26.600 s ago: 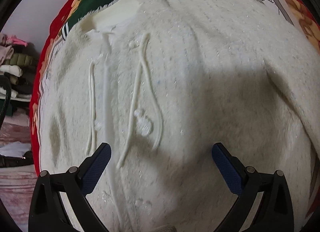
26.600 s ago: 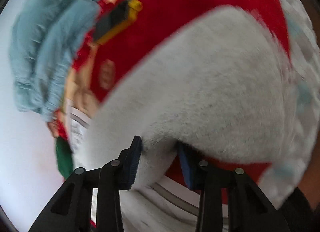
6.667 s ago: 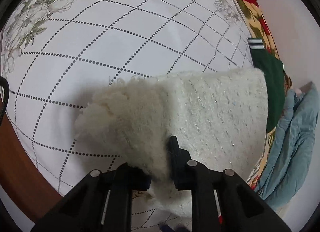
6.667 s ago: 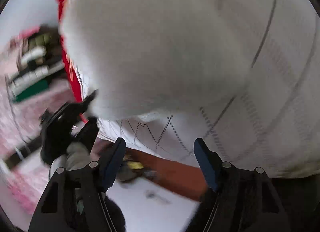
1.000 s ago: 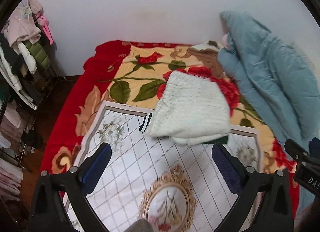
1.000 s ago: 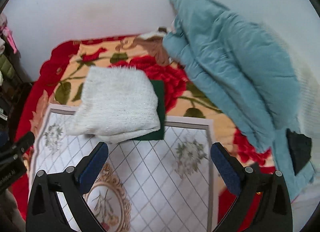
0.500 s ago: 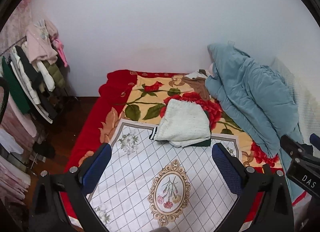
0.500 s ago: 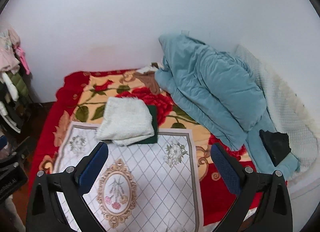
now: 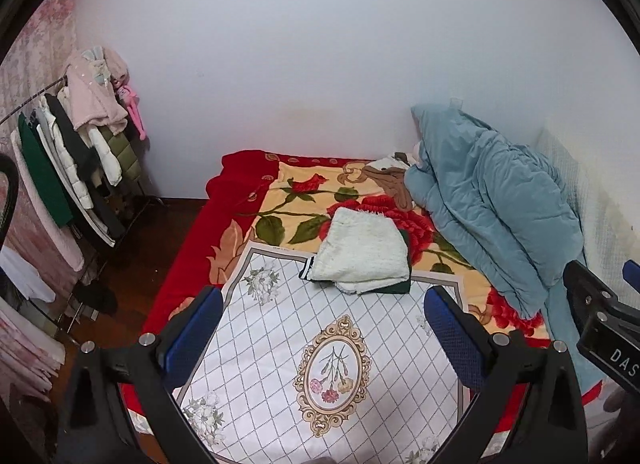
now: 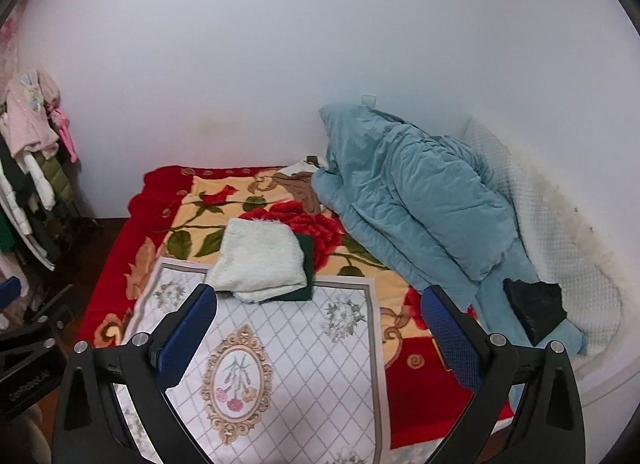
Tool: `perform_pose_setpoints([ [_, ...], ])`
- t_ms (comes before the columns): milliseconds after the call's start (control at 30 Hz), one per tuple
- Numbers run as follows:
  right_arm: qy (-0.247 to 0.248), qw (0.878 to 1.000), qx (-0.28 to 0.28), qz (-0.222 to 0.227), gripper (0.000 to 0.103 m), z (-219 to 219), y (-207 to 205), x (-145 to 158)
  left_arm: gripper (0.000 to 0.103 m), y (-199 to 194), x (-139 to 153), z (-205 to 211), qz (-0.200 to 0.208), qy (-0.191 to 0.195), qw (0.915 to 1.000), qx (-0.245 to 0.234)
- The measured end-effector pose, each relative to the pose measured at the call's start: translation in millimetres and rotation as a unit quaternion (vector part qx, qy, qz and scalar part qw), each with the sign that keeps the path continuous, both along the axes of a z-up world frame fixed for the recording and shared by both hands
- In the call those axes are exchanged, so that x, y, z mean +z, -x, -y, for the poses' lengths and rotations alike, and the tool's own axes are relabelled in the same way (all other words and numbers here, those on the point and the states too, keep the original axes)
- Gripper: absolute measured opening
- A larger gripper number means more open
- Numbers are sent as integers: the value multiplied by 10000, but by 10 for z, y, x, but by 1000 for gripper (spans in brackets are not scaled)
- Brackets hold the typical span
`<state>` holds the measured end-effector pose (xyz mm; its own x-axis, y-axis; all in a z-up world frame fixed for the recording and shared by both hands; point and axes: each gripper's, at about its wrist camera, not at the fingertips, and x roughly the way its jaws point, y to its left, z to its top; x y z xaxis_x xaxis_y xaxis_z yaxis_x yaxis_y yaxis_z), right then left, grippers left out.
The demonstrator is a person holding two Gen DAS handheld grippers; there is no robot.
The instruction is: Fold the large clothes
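On the bed there were two folded garments in one stack, a white fuzzy sweater (image 9: 362,254) over a dark green garment (image 10: 306,264); one white quilted mat (image 9: 280,352) lay spread on one red floral blanket (image 9: 240,191); one blue duvet (image 9: 492,203) was heaped by the wall; one black item (image 10: 534,310) sat on it; one clothes rack (image 9: 68,167) stood aside; two grippers were up, the left gripper (image 9: 324,328) and the right gripper (image 10: 320,324), each with two blue-padded fingers spread wide.

Fuzzy, nubbly white knit sweater (image 9: 362,252) — soft cloth; the blue quilt (image 10: 416,199) looks puffy and matt, the printed sheet (image 9: 320,364) smooth.
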<state>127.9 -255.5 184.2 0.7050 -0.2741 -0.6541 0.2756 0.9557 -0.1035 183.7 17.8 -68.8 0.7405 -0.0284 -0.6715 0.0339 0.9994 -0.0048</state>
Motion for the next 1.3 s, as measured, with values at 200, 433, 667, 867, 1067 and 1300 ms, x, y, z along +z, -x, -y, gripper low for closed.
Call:
perform_pose_setpoints([
  [200,84,9999,9,130,103,0,62,108,103,91,88,10,154,5,9999,34],
  [433,70,9998,8,166,103,26,74,144,103,132,124,20,237,-40,9997,26],
  [667,61,9998,72,155,103,17,19,169,103,146,138,24,258,-81,9996,43],
  [867,46,9998,100,156,103,7,14,175,103,154,153,23,254,-84,9996,50],
  [1067,36,9998,129,153,103,-14,-40,178,103,151,153,48,248,-69,9997,41],
  [1300,39,9998,129,154,103,-16,-26,176,103,202,139,62,246,-41,9997,46],
])
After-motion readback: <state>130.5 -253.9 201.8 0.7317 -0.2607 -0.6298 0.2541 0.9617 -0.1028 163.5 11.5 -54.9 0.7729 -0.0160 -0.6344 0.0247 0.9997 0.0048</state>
